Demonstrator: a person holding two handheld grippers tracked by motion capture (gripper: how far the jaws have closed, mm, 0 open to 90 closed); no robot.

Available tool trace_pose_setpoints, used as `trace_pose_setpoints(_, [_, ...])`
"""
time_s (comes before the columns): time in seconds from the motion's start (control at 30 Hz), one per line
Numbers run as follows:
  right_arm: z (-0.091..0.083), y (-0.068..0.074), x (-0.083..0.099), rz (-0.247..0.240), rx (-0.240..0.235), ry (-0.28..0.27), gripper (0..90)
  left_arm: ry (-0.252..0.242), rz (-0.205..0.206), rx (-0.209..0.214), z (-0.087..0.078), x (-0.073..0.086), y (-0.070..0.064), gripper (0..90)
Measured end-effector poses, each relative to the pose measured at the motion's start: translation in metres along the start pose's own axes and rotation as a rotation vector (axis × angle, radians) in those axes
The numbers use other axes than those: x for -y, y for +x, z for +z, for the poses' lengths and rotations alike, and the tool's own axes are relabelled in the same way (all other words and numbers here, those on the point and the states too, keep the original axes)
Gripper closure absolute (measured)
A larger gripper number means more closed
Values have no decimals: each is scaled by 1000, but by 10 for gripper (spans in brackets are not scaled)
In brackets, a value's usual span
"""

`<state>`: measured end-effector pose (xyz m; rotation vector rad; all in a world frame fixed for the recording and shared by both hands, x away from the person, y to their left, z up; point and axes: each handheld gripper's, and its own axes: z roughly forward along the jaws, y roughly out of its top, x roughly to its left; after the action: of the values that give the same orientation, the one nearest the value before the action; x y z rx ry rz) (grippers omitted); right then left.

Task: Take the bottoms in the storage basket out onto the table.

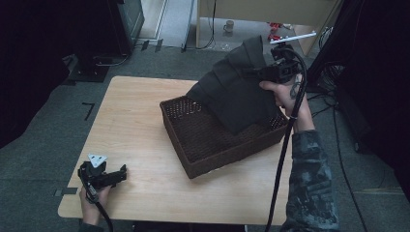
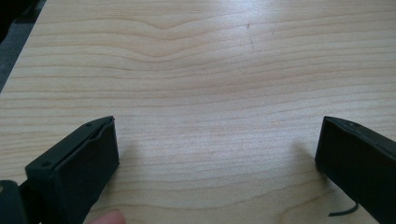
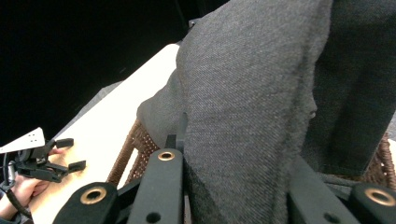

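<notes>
Nearest me, my left tongs (image 1: 122, 170) rest low on the bench (image 1: 135, 135) at its near left corner, spread wide with nothing between them. In the left gripper view the bare wood grain runs straight through the gap, and a fingertip (image 2: 108, 218) shows at the bottom edge.

Past them, mid-bench, sits the basket (image 1: 193, 162), a dark woven rectangle turned at an angle so one corner points toward me. It lies to the right of and beyond the left tongs, well apart from them.

Farther still, my right tongs (image 1: 256, 72) are raised above the basket's far right side, clamped on the cloth (image 1: 237, 92). In the right gripper view the grey fabric (image 3: 252, 102) is bunched between the jaws and drapes over them. The cloth hangs as a stiff, folded sheet, its long axis sloping from the tongs down and toward me, and its lower edge appears to dip inside the basket near the right wall.

My read: whichever way the cloth goes next, the right hand (image 1: 280, 94) has it, directly above the basket, so the move is mostly vertical. The left tongs are too far off to help without a reach across the bench.
</notes>
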<state>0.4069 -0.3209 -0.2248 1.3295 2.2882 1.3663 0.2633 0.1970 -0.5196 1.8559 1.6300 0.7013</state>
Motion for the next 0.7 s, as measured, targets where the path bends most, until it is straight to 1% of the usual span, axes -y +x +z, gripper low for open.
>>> trace_pose_setpoints(0.33, [-22,7,-4,-14,4,-20,748,0,0,0,0,0,0,0])
trace_pose_setpoints(0.4, [-26,8,-4,-17,-3,-25,748,0,0,0,0,0,0,0])
trace_pose_setpoints(0.7, [-55,15,-3,-24,-10,-49,747,1,4,-2,0,0,0,0])
